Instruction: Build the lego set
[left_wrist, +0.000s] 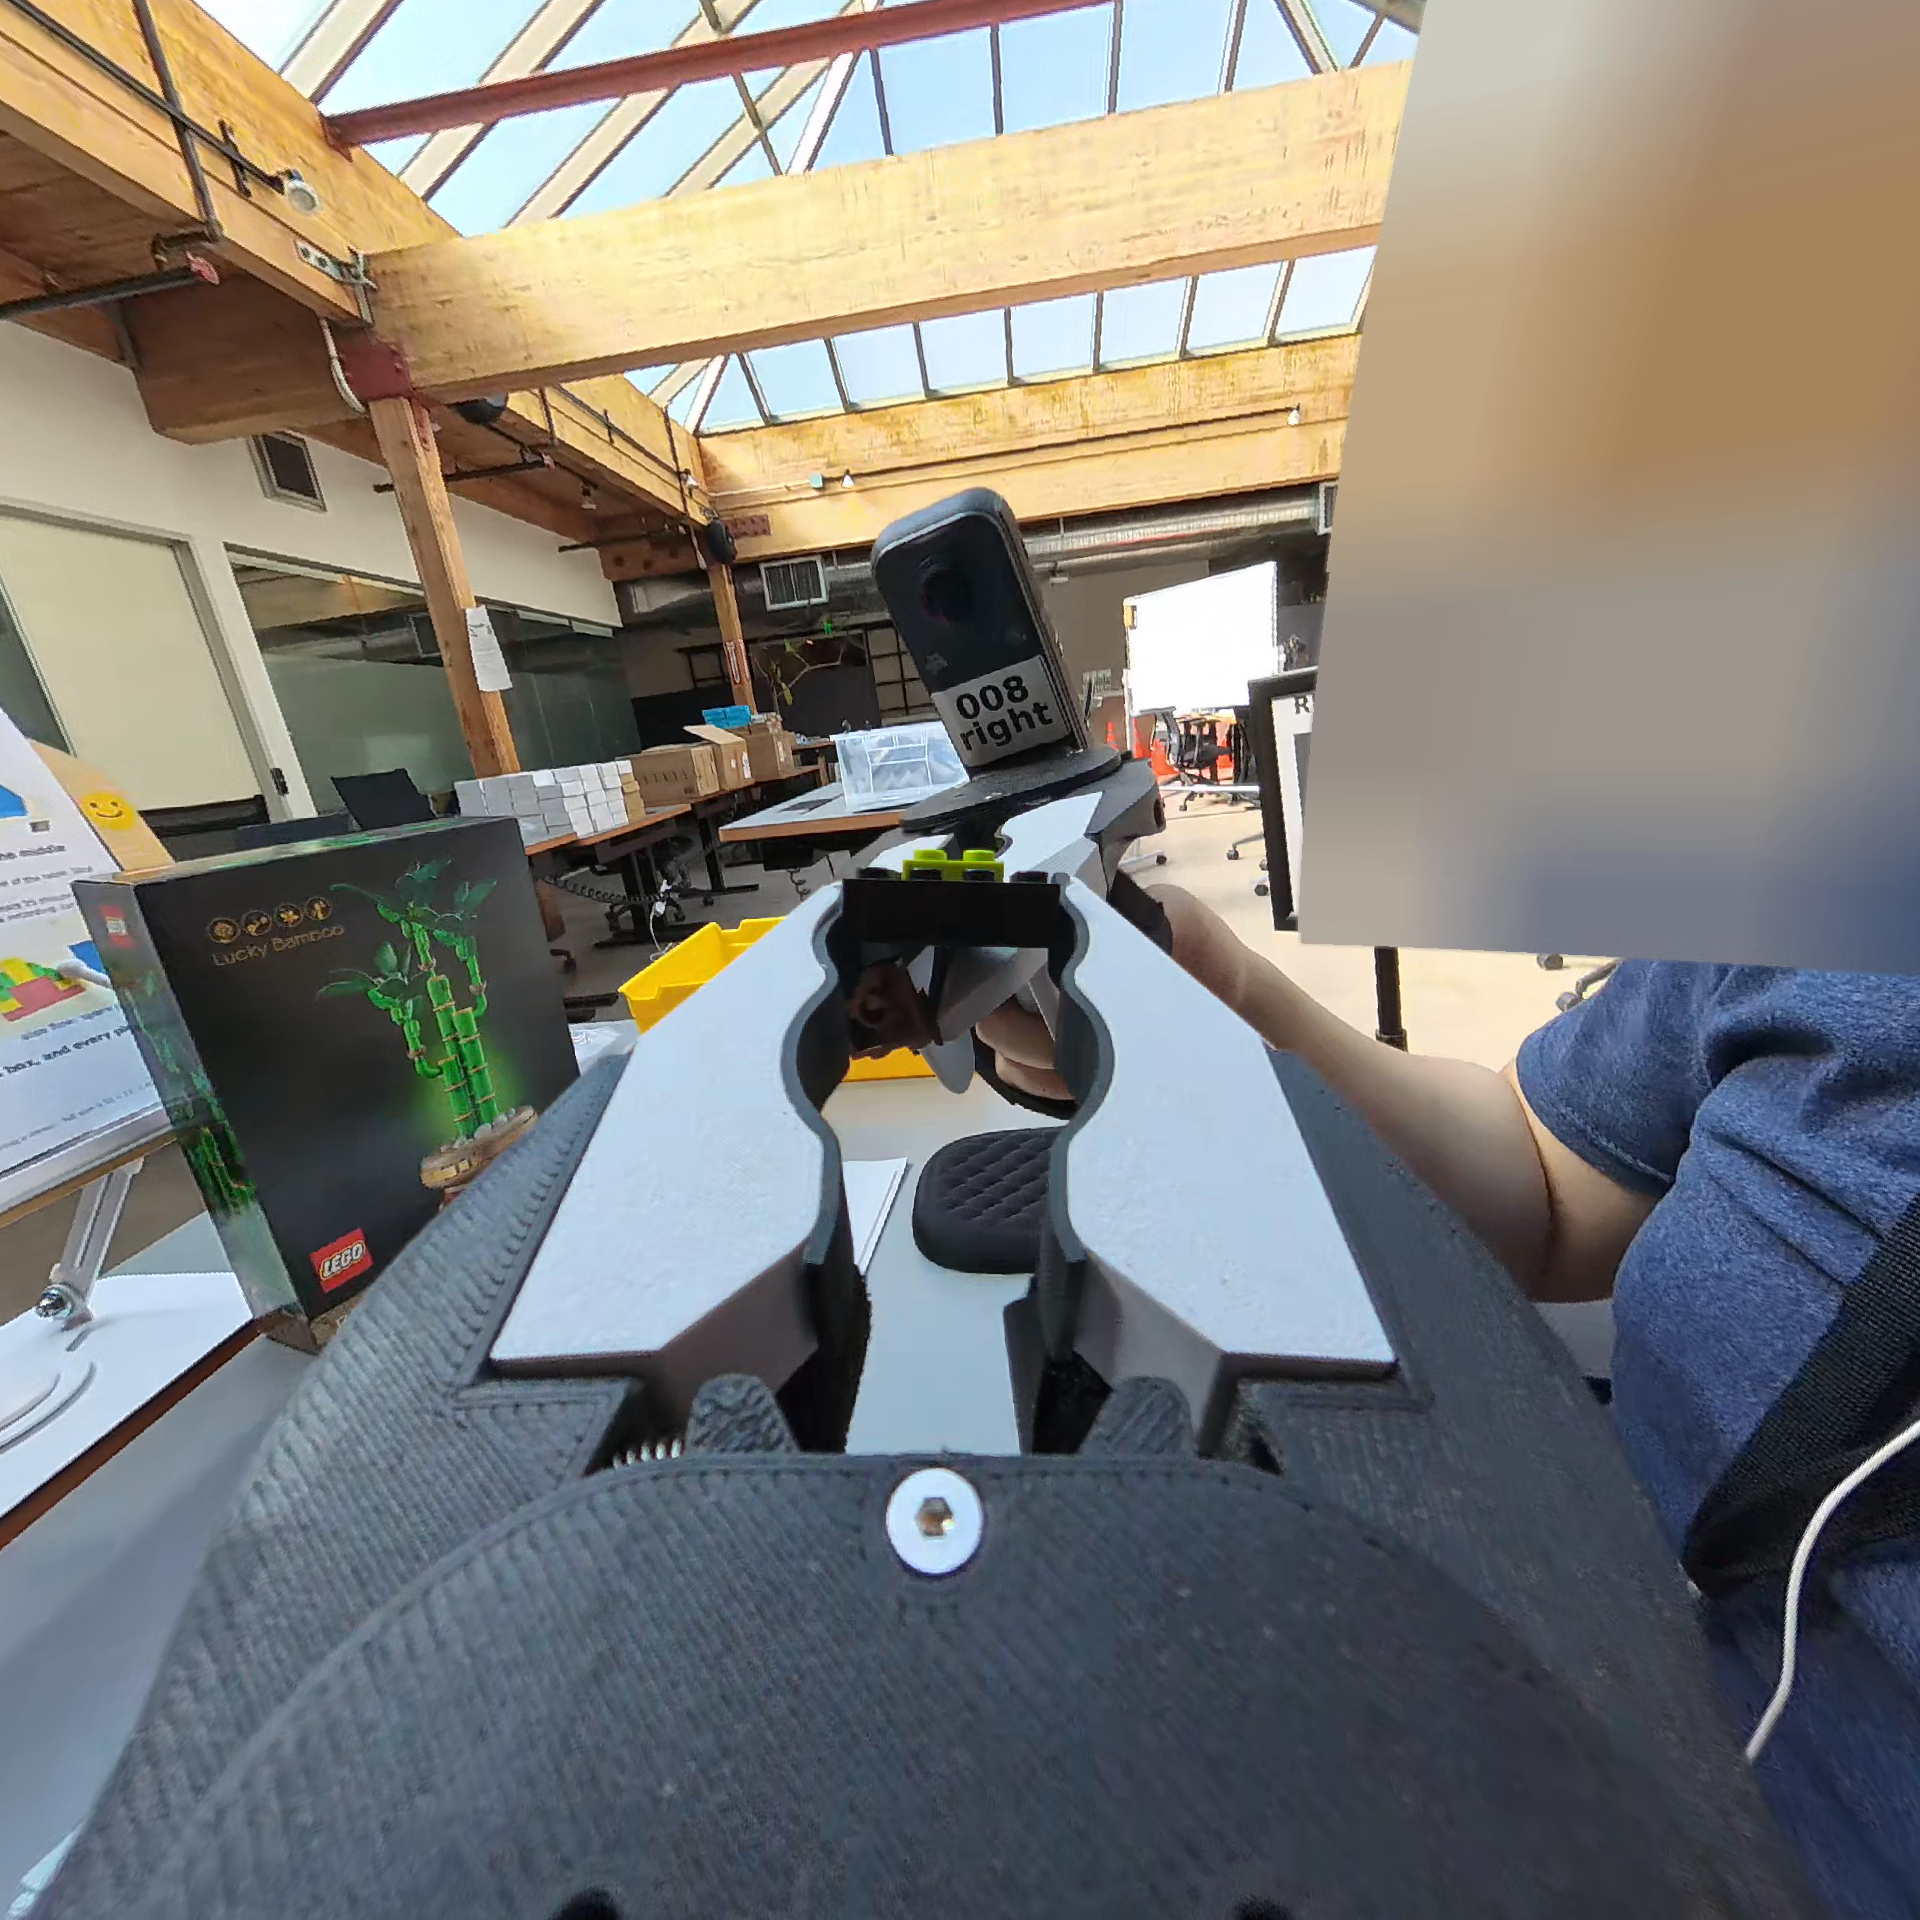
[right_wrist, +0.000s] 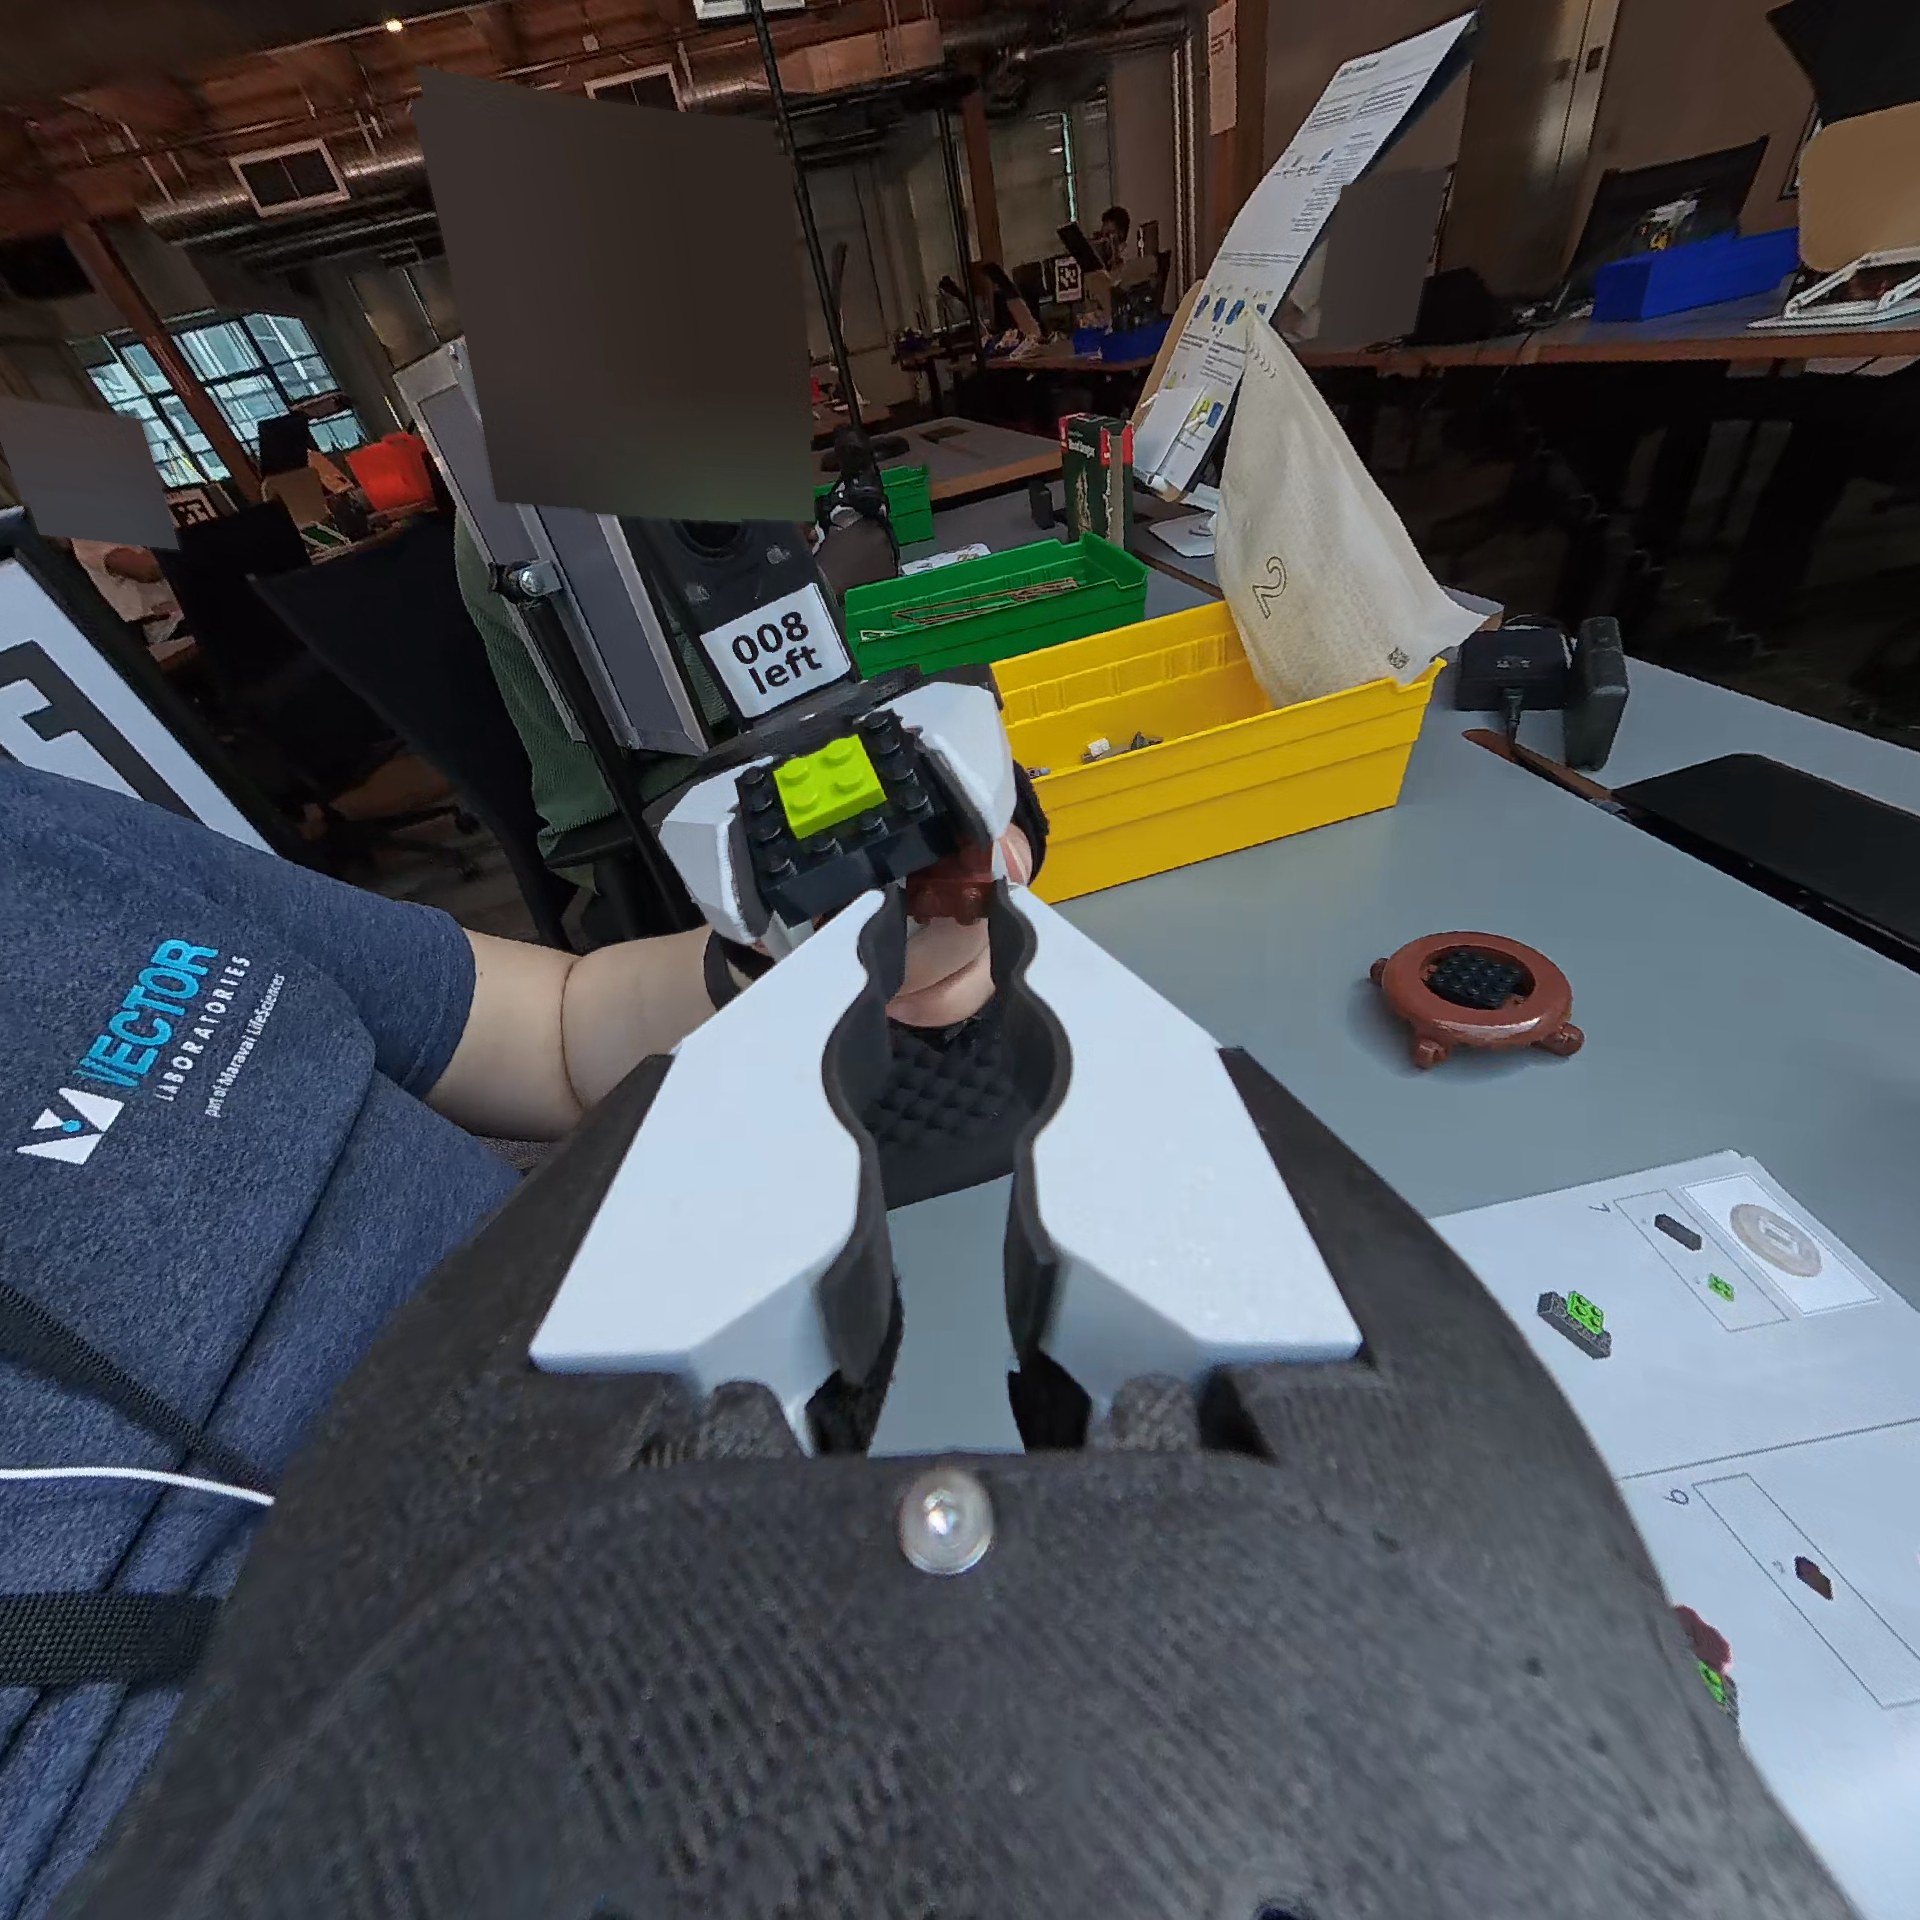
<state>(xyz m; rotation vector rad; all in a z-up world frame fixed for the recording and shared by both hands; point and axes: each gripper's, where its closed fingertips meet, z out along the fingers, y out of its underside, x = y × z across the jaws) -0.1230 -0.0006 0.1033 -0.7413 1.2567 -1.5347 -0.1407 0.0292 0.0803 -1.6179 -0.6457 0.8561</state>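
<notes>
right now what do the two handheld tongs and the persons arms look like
Both tongs, left and right, have pale grey angular fingers with wavy black inner pads, on black ribbed bodies with one silver screw. The person wears a short blue heathered sleeve.

My left wrist view bright under skylight (left_wrist: 935, 156) at twelve o'clock, right dimmer, fisheye-bent edges, sharp centre

Open-plan workshop, timber beams (left_wrist: 873, 260), skylights (left_wrist: 1039, 62), long worktables (right_wrist: 1558, 343), parts bins (right_wrist: 1226, 748)
</notes>
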